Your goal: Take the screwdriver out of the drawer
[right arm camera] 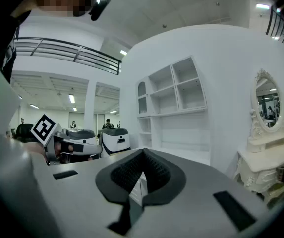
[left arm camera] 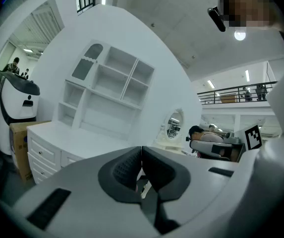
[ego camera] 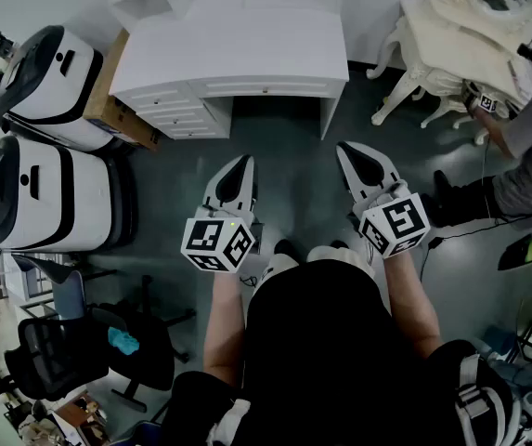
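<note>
A bright ceiling lamp (left arm camera: 240, 34) shines at two o'clock in the left gripper view, and all edges bend and darken.

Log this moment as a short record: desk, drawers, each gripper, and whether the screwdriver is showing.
desk: white, straight ahead of the grippers
drawers: on the desk's left side, all shut
left gripper: jaws together, empty, short of the desk
right gripper: jaws together, empty, short of the desk
screwdriver: not in view
bystander: far right, beside a cream table
</note>
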`<state>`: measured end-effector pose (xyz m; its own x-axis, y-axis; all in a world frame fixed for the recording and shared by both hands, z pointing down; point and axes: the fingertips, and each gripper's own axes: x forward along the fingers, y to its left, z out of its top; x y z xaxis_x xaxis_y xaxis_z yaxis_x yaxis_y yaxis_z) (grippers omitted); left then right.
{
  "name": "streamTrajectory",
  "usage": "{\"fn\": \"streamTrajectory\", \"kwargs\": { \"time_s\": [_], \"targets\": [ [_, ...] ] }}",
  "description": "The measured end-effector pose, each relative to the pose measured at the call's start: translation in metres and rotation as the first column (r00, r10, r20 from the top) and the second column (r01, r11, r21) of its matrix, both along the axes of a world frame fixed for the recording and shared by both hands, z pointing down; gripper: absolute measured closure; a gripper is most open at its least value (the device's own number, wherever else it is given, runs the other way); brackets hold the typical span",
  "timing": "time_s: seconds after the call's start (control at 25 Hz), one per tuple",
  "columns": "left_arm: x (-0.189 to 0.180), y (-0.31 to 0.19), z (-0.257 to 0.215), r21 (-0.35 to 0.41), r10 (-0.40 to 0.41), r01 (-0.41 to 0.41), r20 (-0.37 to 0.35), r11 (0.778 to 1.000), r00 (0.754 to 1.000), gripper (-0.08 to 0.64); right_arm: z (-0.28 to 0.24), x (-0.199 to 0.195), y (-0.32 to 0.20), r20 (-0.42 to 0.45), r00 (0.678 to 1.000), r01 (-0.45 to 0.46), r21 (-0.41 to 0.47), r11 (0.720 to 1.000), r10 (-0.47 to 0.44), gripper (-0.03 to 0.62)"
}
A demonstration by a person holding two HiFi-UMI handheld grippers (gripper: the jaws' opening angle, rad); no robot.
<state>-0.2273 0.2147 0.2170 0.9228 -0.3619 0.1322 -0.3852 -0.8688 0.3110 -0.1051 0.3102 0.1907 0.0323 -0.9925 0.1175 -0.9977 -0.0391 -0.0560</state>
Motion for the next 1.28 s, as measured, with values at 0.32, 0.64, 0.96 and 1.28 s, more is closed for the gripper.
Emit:
{"fn": "streamTrajectory", "kwargs": {
  "time_s": [0.32,0.64,0.96,1.28],
  "targets": [
    [-0.01,-0.007,-0.001,0.017,-0.011,0.011,0.001,1.0,1.0,0.537,0.005,-0.013,-0.008,0.019,1.0,0.006,-0.011,1.0,-0.006,0.58],
    [-0.024,-0.011,0.011,0.001,0.025,-0.025,0.014,1.0,1.0,0.537,0.018,-0.028,-0.02,0.077,0.996,-0.05,-0.02,0.999,0.052,0.575],
    [-0.018,-0.018,0.034,-0.038,0.043,-0.041,0.054,0.998,0.998,0.538,0.04,-0.035,-0.032,0.074,0.997,-0.005,-0.061,0.998,0.01,0.575],
    [0.012,-0.05,0.041,-0.039,0.002,0.001,0.069,0.999,0.998,0.537,0.043,0.002,-0.074,0.085,0.996,0.04,-0.04,0.998,-0.037,0.575]
  ]
}}
